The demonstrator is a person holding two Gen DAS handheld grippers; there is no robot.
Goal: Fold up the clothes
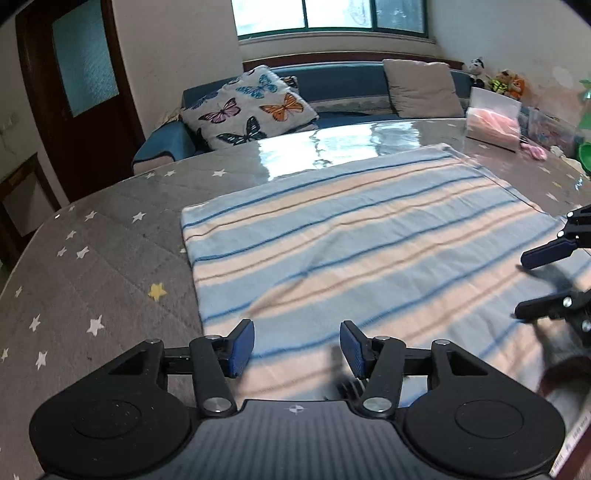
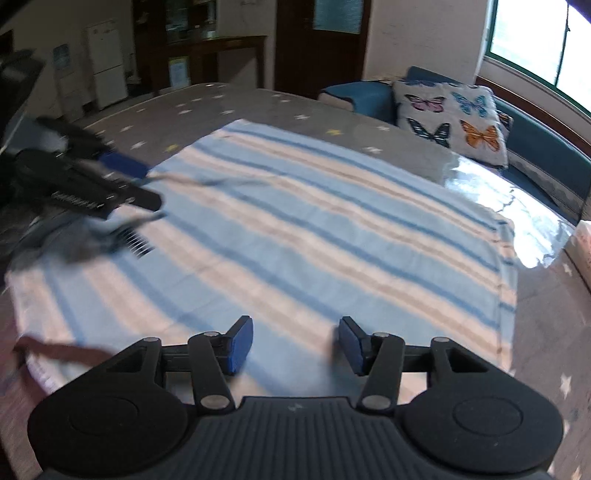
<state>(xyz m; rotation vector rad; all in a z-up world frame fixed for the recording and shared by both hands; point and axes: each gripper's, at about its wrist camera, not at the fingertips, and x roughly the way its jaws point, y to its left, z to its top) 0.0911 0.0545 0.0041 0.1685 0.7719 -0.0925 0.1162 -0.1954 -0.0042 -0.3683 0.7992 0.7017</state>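
On the left, a dark wooden door (image 1: 79, 107) with a frosted pane stands by the wall, and a grey star-printed cover (image 1: 92, 266) lies over the desk (image 1: 332, 147), whose far part shows as a glossy, reflecting strip. The left hand-held gripper (image 1: 297, 349) hovers low over the near edge of a folded striped garment (image 1: 351, 236), its blue pads (image 1: 242, 349) standing moderately apart with nothing between them, only cloth below. The garment, banded in pale blue, cream and thin dark blue lines, lies flat in a rough rectangle on the star cover, taking up the middle of the desk. Beyond the desk runs a blue sofa (image 1: 343, 79) with a butterfly-print cushion (image 1: 251, 105) and a plain beige cushion (image 1: 421, 86), under a green-framed window (image 1: 332, 16). Further right on the desk sits a clear bag holding something pink (image 1: 493, 120), and small stuffed toys (image 1: 506, 83) perch near the sofa's end. At the right edge, the right hand-held gripper (image 1: 535, 284) reaches in over the garment's right side; in its own view the right hand-held gripper (image 2: 295, 345) likewise shows its jaws moderately apart and empty above the striped garment (image 2: 295, 229). That view is motion-blurred, with the left hand-held gripper (image 2: 136, 188) smeared at its left side.
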